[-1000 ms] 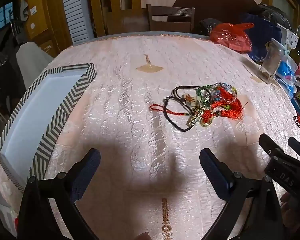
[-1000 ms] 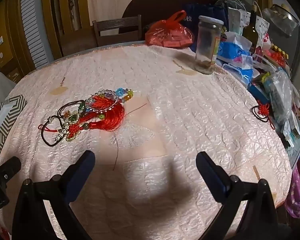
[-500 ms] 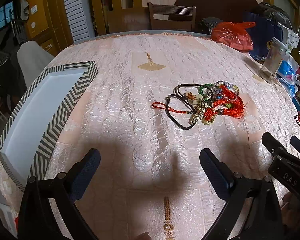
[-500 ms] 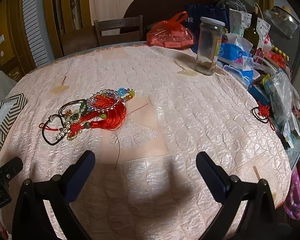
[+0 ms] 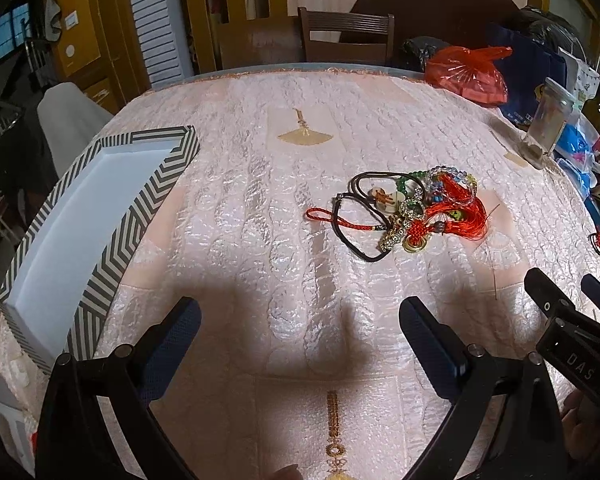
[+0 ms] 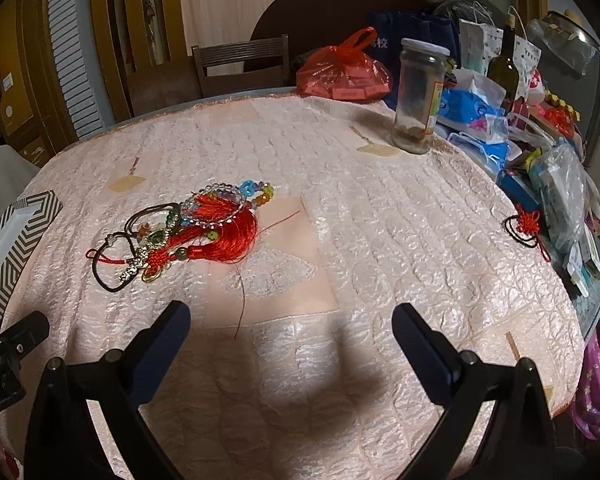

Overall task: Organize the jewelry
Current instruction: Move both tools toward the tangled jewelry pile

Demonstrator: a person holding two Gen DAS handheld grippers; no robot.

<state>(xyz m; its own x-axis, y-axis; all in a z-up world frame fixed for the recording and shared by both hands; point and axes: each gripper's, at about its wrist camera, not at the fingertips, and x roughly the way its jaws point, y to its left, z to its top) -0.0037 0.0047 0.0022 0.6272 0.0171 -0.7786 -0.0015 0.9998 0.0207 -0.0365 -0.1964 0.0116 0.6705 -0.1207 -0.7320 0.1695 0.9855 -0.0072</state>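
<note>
**Both grippers wide open, jewelry tangle lying untouched mid-desk**

Far to your left sits the striped box (image 5: 100,240), chevron-patterned walls, pale bare interior, resting at the desk's left edge, well apart from the jewelry. Your left gripper (image 5: 296,340) hangs above the near part of the desk (image 5: 260,200), its fingers (image 5: 172,336) spread wide and holding nothing, shadow falling on the pink quilted cloth beneath.

Ahead and a touch right of that gripper lies the jewelry pile (image 5: 412,212), one heap, everything tangled together. You can pick out a dark cord loop (image 5: 354,236) curling out on the left side, a thin red braided cord beside it, a pale pendant with red markings, green beads, a clear bead bracelet (image 6: 216,210) on top, a gold coin-like charm and a thick red tassel (image 6: 232,240) fanning out on the right. A blue ring and coloured beads trail off the far side.

Your right gripper (image 6: 292,344) hovers over the near desk, the pile ahead on its left; its fingers (image 6: 420,344) also stand wide apart, empty.

Over on the right, a glass jar (image 6: 420,96) stands upright near the far edge, a red plastic bag (image 6: 344,72) behind it, and a small red knot charm (image 6: 526,226) lies alone by the cluttered right rim.
</note>
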